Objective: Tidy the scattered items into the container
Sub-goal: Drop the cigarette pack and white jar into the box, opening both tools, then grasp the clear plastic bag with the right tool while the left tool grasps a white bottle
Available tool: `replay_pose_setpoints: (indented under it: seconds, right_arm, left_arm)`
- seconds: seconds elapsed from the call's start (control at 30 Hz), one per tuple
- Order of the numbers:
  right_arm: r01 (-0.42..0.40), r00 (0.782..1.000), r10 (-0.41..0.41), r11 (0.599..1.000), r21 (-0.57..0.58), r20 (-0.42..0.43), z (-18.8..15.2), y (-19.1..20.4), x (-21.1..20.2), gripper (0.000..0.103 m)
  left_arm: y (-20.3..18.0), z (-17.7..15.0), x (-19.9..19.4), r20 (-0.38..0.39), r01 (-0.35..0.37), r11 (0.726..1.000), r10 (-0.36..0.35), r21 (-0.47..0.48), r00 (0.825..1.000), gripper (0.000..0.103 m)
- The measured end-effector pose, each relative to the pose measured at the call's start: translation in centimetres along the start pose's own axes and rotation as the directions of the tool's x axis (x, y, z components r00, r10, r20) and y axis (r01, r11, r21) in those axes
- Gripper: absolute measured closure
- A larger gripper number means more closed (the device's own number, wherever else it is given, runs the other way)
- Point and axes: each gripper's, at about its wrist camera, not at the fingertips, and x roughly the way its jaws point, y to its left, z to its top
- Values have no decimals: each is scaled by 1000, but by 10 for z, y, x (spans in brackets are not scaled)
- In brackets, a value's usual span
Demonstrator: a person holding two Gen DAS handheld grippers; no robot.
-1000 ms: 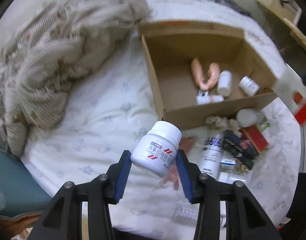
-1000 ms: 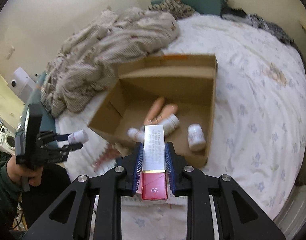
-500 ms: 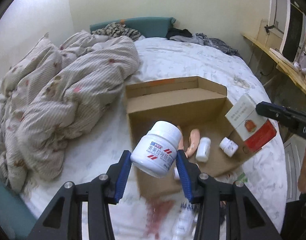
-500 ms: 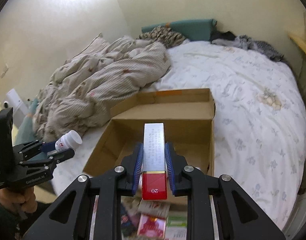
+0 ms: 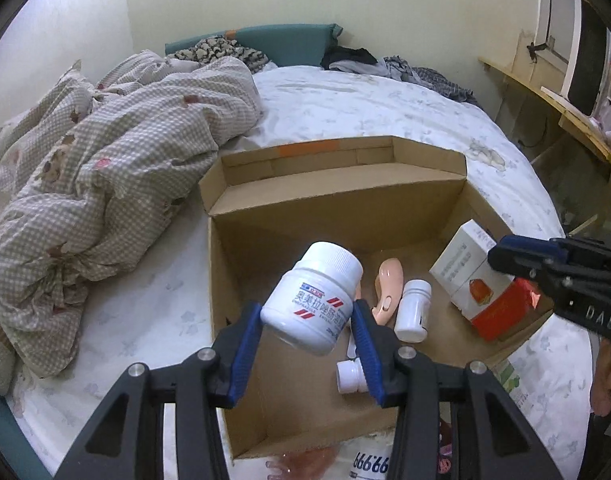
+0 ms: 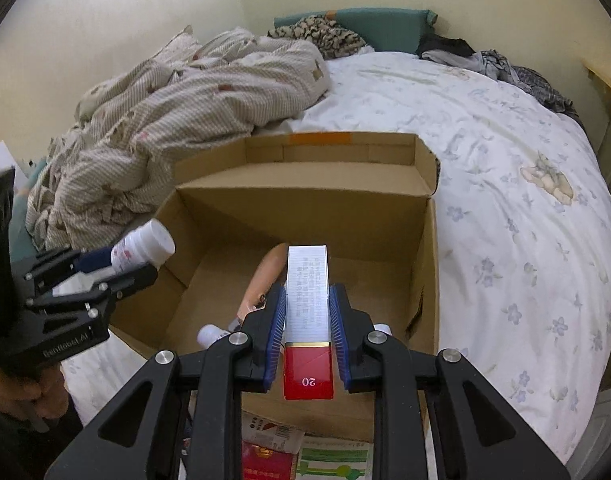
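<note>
An open cardboard box (image 5: 337,204) (image 6: 305,208) sits on the bed. My left gripper (image 5: 307,320) is shut on a white pill bottle (image 5: 313,296) with a red and blue label, held tilted over the box's near left part; the bottle also shows in the right wrist view (image 6: 143,246). My right gripper (image 6: 307,320) is shut on a white and red carton (image 6: 308,312), held over the box's near right part; the carton also shows in the left wrist view (image 5: 479,276). Inside lie a pink handled item (image 5: 387,290) and small white bottles (image 5: 412,310).
A crumpled checked quilt (image 5: 105,168) lies left of the box. Loose packets (image 6: 301,456) and a white tube (image 5: 371,464) lie on the floral sheet (image 6: 505,200) by the box's near wall. A wooden shelf (image 5: 545,96) stands at the right.
Both grippers have moved forward from over the scattered items to over the open box, each keeping its hold. The views now look across the bed.
</note>
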Motion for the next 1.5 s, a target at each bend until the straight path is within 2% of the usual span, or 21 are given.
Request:
replay_pose_setpoints:
  seconds: [0.13,0.17,0.2,0.23,0.27,0.3,0.4,0.6,0.73,0.87,1.1,1.23,1.37,1.5]
  right_arm:
    - [27,999,-27,999,-24,-20,-4,4,8,77]
    - [32,999,-32,999,-29,-22,-5,5,9,76]
    - [32,999,-33,999,-30,-19,-5,5,9,69]
    - [35,999,-36,999,-29,-14,-5,5,7,62]
    - [42,999,-42,999,-24,-3,-5,5,5,45]
    - [44,999,-44,999,-17,12,-6,4,1,39]
    - [28,999,-28,1000,-9,44,-4,3,-10,39]
    - [16,999,-16,1000,-2,48,-2,2,-20,39]
    - [6,998,-6,1000,6,58,-1,1,-31,39]
    - [-25,996,23,999,24,83,-2,-2,-53,39]
    - [-68,995,67,998,4,79,-17,2,-83,39]
    - [-102,994,103,995,-13,45,-33,6,-100,39]
    - [-155,988,154,988,-26,-32,-56,10,-107,39]
    - [-209,961,205,978,-4,-186,-92,18,-87,34]
  left_arm:
    - [-2,-3,12,-50,9,1000,-9,3,999,53]
    - [-3,-3,13,-56,7,1000,-7,7,998,41]
    - [-4,-3,13,-53,1,1000,0,12,999,32]
    - [-5,-3,11,-40,-8,1000,9,15,999,31]
    - [-5,-3,9,-28,-10,1000,10,16,1000,31]
    - [-5,-3,7,-21,-8,1000,9,16,1000,31]
    - [-5,-3,3,-1,-7,1000,7,15,1000,31]
    - [-3,-5,-6,16,-28,1000,28,-7,999,31]
    - [-5,-10,-27,24,-13,1000,13,13,1000,31]
    - [-8,-18,-51,19,-39,997,38,72,999,31]
    - [5,-39,-88,1,-59,997,59,44,998,31]
    - [11,-53,-94,-15,-60,998,60,-1,998,31]
    - [16,-64,-88,-46,-36,998,34,-41,998,31]
    - [20,-70,-75,-99,17,996,-25,-88,995,31]
